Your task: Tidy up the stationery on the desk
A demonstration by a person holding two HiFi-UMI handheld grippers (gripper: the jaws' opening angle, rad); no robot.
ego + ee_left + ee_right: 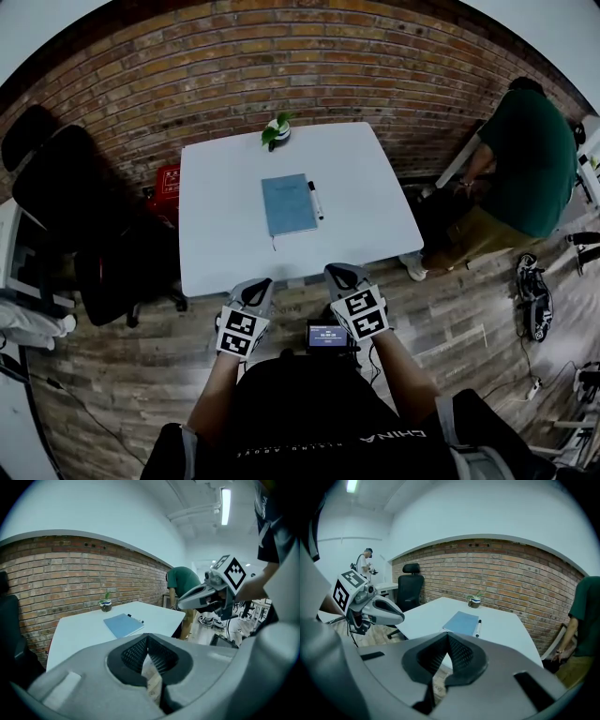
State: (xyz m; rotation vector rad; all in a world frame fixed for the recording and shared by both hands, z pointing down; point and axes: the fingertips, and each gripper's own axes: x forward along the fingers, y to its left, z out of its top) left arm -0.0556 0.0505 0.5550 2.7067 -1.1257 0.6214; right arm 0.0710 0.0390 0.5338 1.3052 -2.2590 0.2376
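Though left tool [147,635] and right tool [447,633] are closed, only right gripper view shows a cap-wearer [365,563].

Setting: office | evidence: white desk [225,187], black swivel chair [70,202], brick wall [281,66], ceiling strip light [225,506]

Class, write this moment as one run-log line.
stage: not started | left tool: shut, empty | right tool: shut, empty | both: at near desk edge | marker: beside blue notebook
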